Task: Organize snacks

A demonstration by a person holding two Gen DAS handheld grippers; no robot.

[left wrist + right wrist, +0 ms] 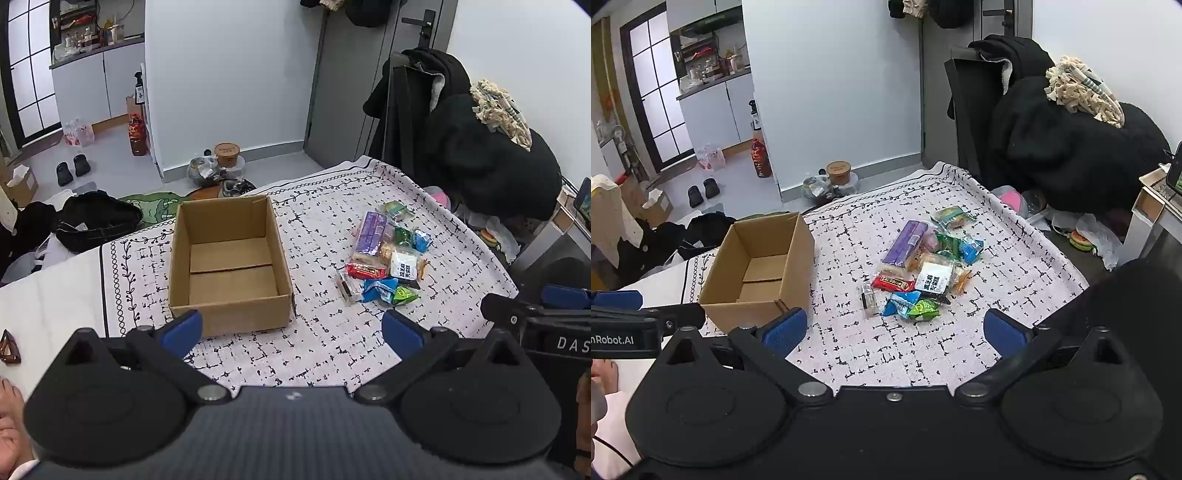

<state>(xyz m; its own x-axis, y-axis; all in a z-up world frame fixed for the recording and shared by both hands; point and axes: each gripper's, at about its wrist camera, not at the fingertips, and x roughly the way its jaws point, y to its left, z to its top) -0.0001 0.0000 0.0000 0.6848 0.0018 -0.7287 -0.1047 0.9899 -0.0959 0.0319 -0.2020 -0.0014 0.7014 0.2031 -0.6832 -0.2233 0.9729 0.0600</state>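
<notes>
An open, empty cardboard box stands on the patterned cloth, also in the right wrist view. A pile of wrapped snacks lies to its right: a purple pack, a red bar, a white pack, blue and green packets. My left gripper is open and empty, above the cloth just in front of the box. My right gripper is open and empty, in front of the snack pile.
The cloth covers a bed-like surface. A chair heaped with black clothes stands at the back right. The other gripper shows at the right edge and at the left edge. Floor clutter lies beyond the far edge.
</notes>
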